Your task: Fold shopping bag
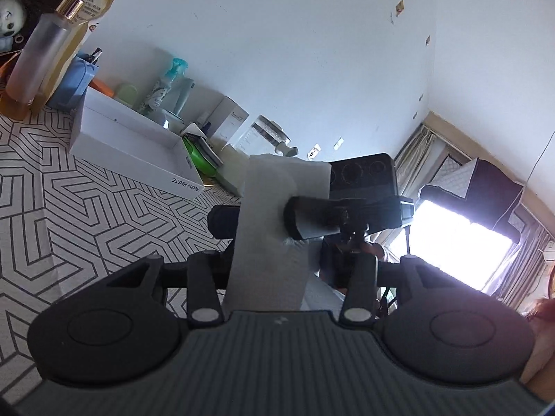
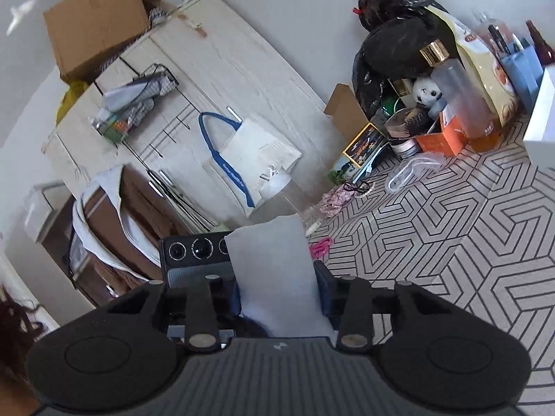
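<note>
A: Bag (image 1: 274, 215) first — where was it?

B: Off the tabletop (image 1: 86, 215), held up in the air. In the left wrist view, a white strip of it ran straight out from the left claw (image 1: 258, 218), long axis along the fingers, its free end folded over at the top.

A: And the claw?

B: Left claw was clenched on the bag, one finger (image 1: 223, 222) on each side of the strip. Right claw (image 2: 277, 291) gripped the bag (image 2: 274, 270) too — the sheet rose between its pads and stood past them.

A: Which claw was nearer?

B: Neither; both held it. The other device showed just behind the fabric in each view, so the claws probably faced each other with a short span between them.

A: So the next move?

B: My guess: lay that span on the tabletop, which sat to the left claw's left.
</note>
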